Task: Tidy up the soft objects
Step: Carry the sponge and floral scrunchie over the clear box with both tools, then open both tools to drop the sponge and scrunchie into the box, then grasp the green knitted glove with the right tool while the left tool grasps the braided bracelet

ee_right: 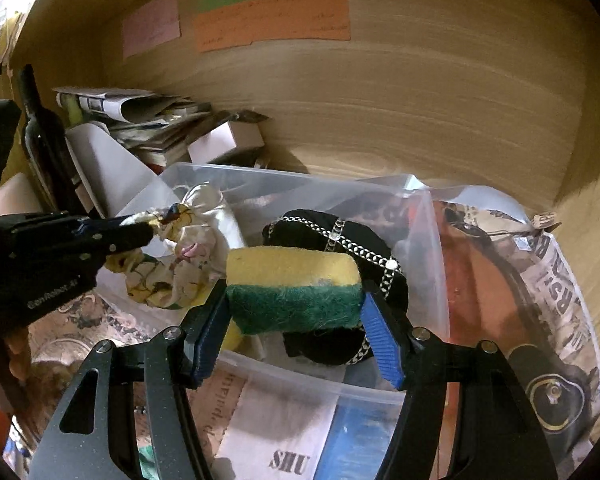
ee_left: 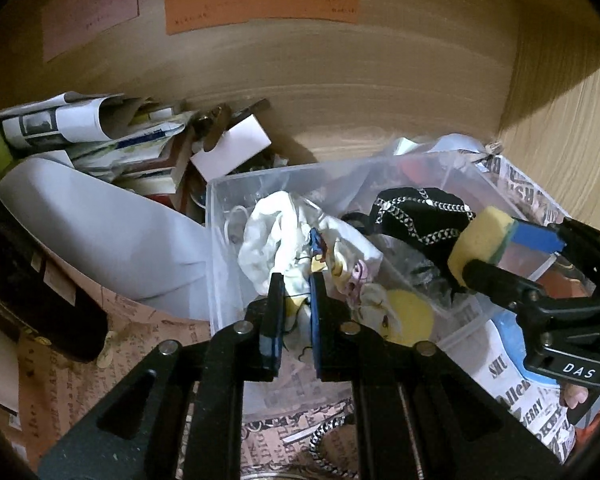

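Right gripper (ee_right: 296, 316) clenched on a yellow-and-green sponge (ee_right: 294, 284), squeezed crosswise between both blue pads, held over the near rim of a clear plastic bin (ee_right: 300, 178). Left gripper (ee_left: 294, 300) pinched shut on a white patterned cloth (ee_left: 284, 240) bunched at the bin's left side. Black chain-trimmed fabric (ee_right: 340, 240) just behind the sponge, inside the bin. Wooden shelf wall (ee_right: 420, 100) behind, with coloured paper notes (ee_right: 272, 20); stacked papers (ee_left: 92, 132) by the bin's far left corner
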`<control>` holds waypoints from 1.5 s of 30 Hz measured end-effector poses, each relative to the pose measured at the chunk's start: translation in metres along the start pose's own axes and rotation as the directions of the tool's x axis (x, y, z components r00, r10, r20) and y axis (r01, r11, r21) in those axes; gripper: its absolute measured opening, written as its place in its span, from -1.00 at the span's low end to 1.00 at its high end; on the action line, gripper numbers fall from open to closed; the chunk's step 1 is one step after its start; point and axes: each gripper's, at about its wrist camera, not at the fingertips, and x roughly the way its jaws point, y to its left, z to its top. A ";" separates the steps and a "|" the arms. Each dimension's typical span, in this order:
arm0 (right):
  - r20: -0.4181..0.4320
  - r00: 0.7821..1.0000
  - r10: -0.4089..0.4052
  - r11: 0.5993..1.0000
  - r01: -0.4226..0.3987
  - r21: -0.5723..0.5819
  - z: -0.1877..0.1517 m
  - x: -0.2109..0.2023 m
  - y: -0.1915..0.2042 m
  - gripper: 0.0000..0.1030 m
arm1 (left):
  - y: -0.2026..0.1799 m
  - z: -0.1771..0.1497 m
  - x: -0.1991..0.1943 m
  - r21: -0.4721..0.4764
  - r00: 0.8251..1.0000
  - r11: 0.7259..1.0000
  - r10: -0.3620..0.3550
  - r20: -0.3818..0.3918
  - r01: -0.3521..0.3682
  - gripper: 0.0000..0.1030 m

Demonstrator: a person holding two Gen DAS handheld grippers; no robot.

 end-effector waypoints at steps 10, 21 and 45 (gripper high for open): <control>0.016 1.000 -0.005 1.000 0.006 -0.024 0.002 -0.012 0.004 0.60 | 0.005 -0.004 -0.028 -0.028 0.999 0.999 -0.030 0.041 0.031 -0.23; 0.145 0.989 -0.011 0.998 0.019 -0.054 0.008 -0.062 0.018 0.84 | 0.007 -0.012 -0.092 -0.024 0.984 0.999 -0.036 0.173 0.041 0.37; -0.163 0.977 0.135 0.982 -0.154 -0.110 -0.087 -0.030 0.070 0.74 | 0.011 -0.104 -0.060 -0.094 0.994 0.994 -0.056 -0.089 0.047 0.78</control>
